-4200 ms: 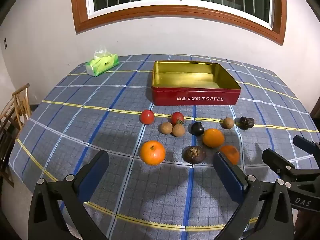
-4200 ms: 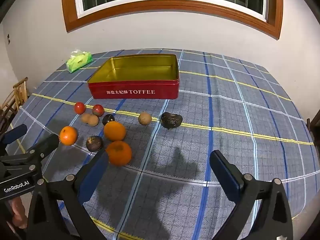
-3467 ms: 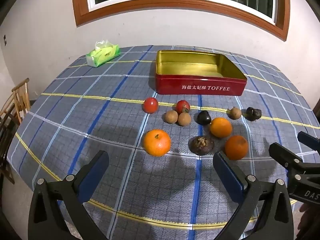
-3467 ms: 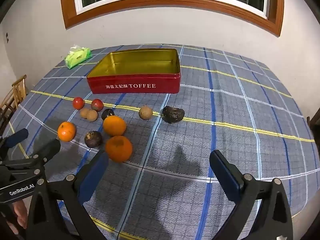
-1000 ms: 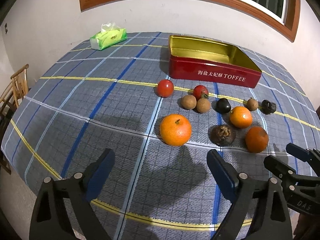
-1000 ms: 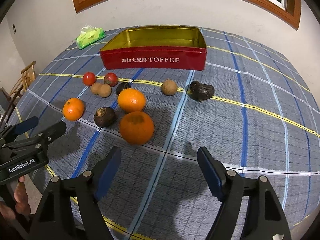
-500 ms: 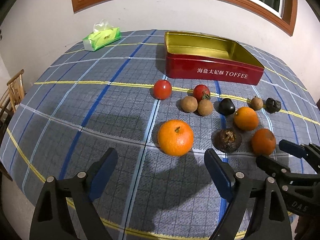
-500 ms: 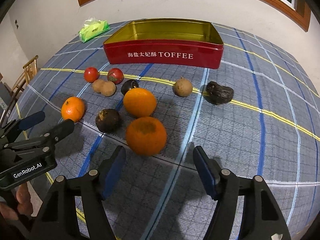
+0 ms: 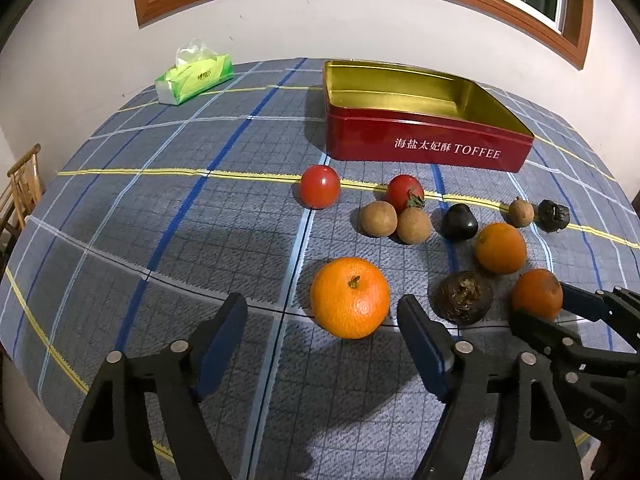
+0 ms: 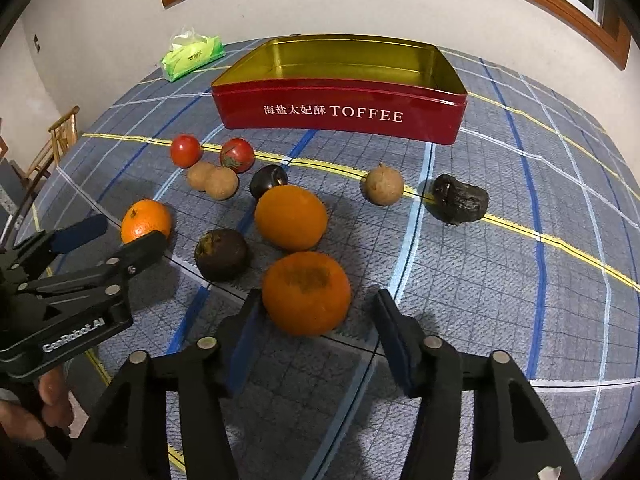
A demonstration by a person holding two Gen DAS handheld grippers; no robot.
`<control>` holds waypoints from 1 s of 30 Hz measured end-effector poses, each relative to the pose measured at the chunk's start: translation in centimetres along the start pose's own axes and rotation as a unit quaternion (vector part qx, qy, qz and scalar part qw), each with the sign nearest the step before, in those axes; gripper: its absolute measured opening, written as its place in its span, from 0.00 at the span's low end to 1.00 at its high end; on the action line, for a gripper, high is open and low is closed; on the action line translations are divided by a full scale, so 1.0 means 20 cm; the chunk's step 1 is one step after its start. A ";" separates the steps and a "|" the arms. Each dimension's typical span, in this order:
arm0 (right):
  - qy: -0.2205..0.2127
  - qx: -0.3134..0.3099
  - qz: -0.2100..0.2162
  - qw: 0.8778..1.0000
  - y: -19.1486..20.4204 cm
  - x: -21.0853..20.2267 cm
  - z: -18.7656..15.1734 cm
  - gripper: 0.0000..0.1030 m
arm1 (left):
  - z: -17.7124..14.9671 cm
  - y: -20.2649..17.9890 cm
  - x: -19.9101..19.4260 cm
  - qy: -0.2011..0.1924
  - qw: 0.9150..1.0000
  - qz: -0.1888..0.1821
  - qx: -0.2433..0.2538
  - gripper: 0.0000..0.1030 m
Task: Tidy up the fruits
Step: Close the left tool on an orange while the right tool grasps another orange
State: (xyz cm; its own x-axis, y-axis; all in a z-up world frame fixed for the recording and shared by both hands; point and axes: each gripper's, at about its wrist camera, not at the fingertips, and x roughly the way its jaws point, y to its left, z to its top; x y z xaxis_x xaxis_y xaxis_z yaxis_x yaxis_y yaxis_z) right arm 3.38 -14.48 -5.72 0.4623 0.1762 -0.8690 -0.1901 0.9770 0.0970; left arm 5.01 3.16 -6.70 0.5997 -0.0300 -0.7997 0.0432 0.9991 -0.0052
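In the left wrist view, an orange with a stem [image 9: 350, 298] lies just ahead of my left gripper [image 9: 320, 314]. Its jaws are closing, with the fruit between the tips and not touched. In the right wrist view, a duller orange [image 10: 306, 292] sits between the tips of my right gripper [image 10: 319, 306]. Those jaws are closing too, with a gap still showing on the right side. A third orange [image 10: 291, 217] lies just beyond. The open red toffee tin [image 10: 340, 116] stands empty at the back.
Between the oranges and the tin lie two red tomatoes [image 9: 320, 186], small brown round fruits [image 9: 378, 220] and several dark fruits [image 9: 464, 296] on the blue checked tablecloth. A green tissue pack [image 9: 194, 78] sits far left. A wooden chair [image 9: 22, 184] stands beyond the table's left edge.
Both grippers have come forward and lower toward the fruit, each now at an orange. Both pairs of jaws have narrowed, the right more than the left.
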 end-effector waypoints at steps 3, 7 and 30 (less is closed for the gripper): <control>0.001 -0.004 0.000 1.000 0.01 0.00 0.00 0.44 | 0.00 0.00 0.02 0.004 1.000 -0.001 -0.001 0.69; 0.000 -0.005 -0.001 1.000 0.01 0.00 0.00 0.44 | 0.00 0.00 0.02 0.002 1.000 -0.009 0.001 0.62; 0.002 0.001 0.009 1.000 0.02 0.00 0.00 0.37 | -0.01 -0.04 -0.01 0.005 0.999 -0.035 0.011 0.40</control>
State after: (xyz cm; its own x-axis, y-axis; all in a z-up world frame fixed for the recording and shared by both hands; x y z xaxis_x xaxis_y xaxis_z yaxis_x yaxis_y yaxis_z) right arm 3.36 -14.05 -5.68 0.4551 0.1933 -0.8692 -0.1973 0.9738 0.1132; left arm 4.69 2.40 -6.65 0.5866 -0.0985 -0.8038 0.1026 0.9936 -0.0469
